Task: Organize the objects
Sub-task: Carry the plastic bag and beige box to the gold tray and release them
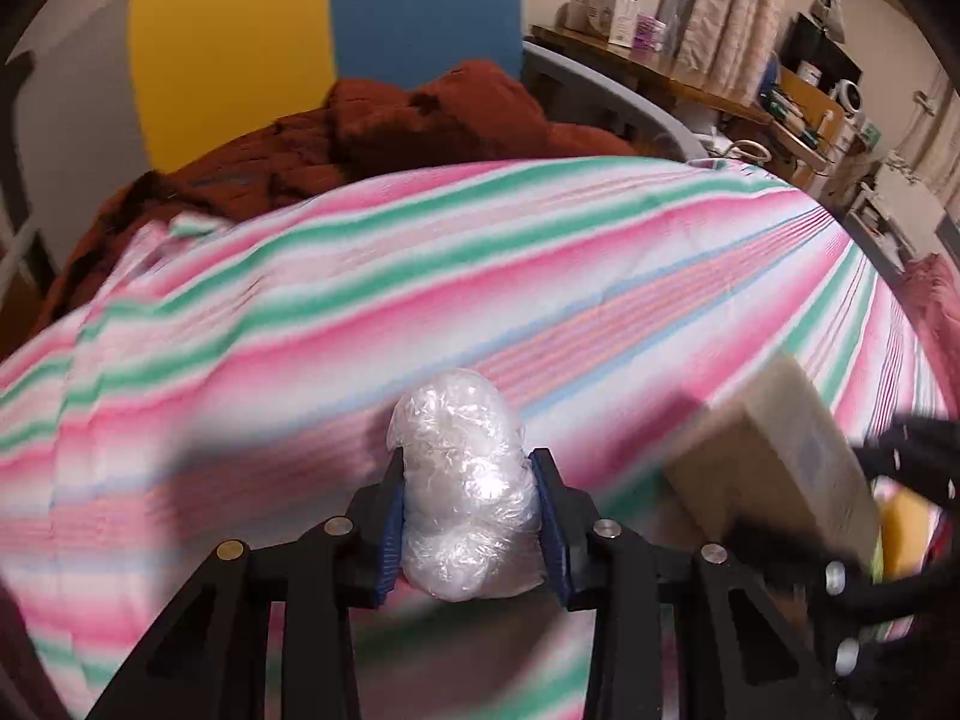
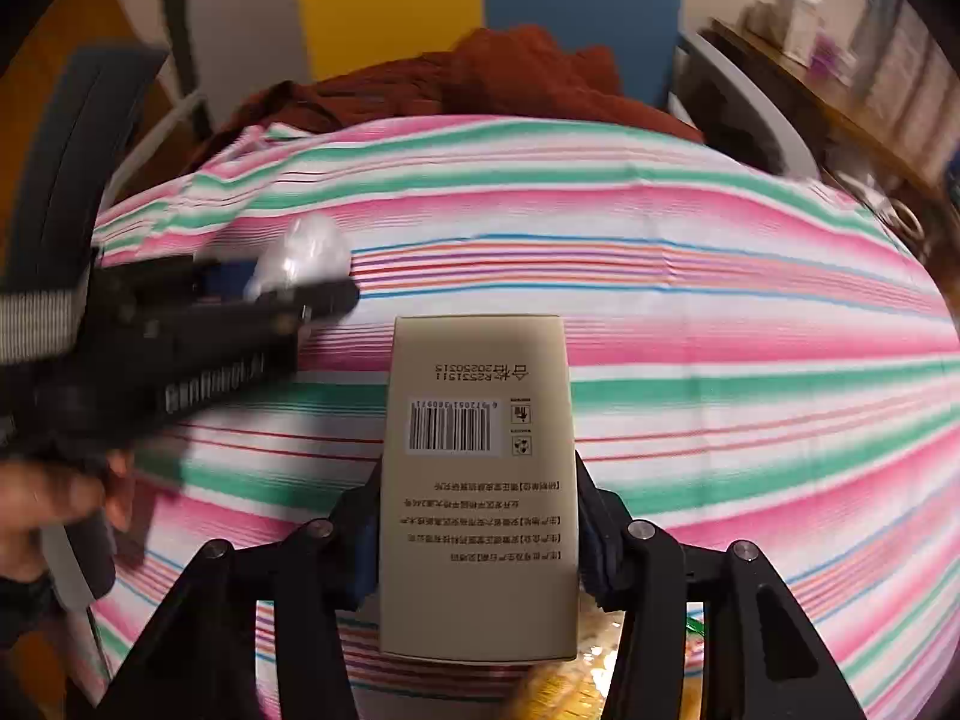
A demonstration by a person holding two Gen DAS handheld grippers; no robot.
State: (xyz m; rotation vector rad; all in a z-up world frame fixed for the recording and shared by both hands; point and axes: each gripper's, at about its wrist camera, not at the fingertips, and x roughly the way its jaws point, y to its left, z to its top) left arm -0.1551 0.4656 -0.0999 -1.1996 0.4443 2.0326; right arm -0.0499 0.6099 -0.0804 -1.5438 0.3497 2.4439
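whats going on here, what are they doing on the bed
A person is tidying items over a striped bedsheet with a handheld gripper in each hand. The left gripper is clamped on a clear plastic-wrapped bundle. The right gripper grips a beige box with a barcode. Both items are held above the sheet.

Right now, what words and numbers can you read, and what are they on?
Beige box in the right tongs, print upside down:
"20250215" with "R2521511", beside two Chinese characters.
Barcode digits: too small to read.
Chinese lines below: too small to read.
Left tongs body, white lettering: too blurred.
White boxes on the desk: too blurred.
Plastic-wrapped bundle: no text.
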